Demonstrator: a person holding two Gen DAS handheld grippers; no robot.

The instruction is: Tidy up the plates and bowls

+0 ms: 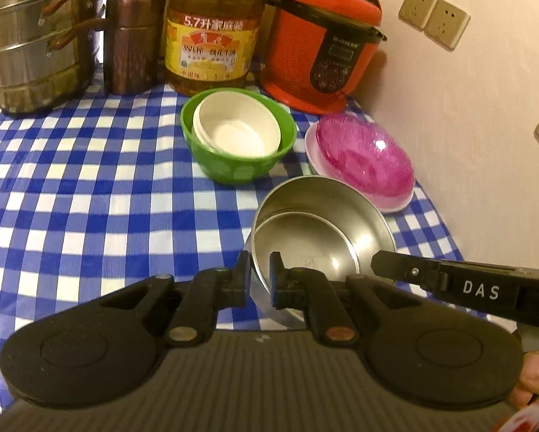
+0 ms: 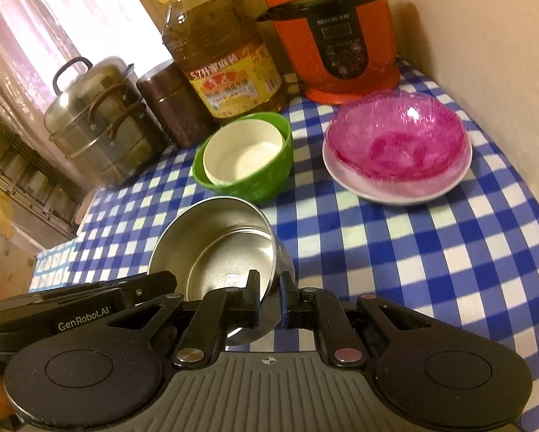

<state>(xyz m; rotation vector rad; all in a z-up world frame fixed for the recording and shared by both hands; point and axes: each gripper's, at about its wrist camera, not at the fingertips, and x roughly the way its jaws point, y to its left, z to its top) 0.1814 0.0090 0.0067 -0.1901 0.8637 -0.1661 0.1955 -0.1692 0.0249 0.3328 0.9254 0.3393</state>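
Observation:
Two nested steel bowls (image 1: 316, 230) (image 2: 219, 241) sit tilted on the checked cloth. My left gripper (image 1: 260, 273) is shut on the near left rim of the steel bowls. My right gripper (image 2: 269, 293) is shut on their right rim; it also shows in the left wrist view (image 1: 388, 262). A white bowl (image 1: 238, 127) (image 2: 242, 153) sits inside a green bowl (image 1: 233, 169) (image 2: 255, 183) behind. A pink glass bowl (image 1: 366, 154) (image 2: 395, 144) sits on a white plate (image 1: 395, 203) (image 2: 395, 190) at the right.
At the back stand a steel steamer pot (image 1: 35, 43) (image 2: 100, 122), a brown canister (image 1: 132, 43) (image 2: 172, 104), a big oil bottle (image 1: 211, 32) (image 2: 222, 57) and a red rice cooker (image 1: 323, 43) (image 2: 341, 32). A wall (image 1: 485, 126) closes the right side.

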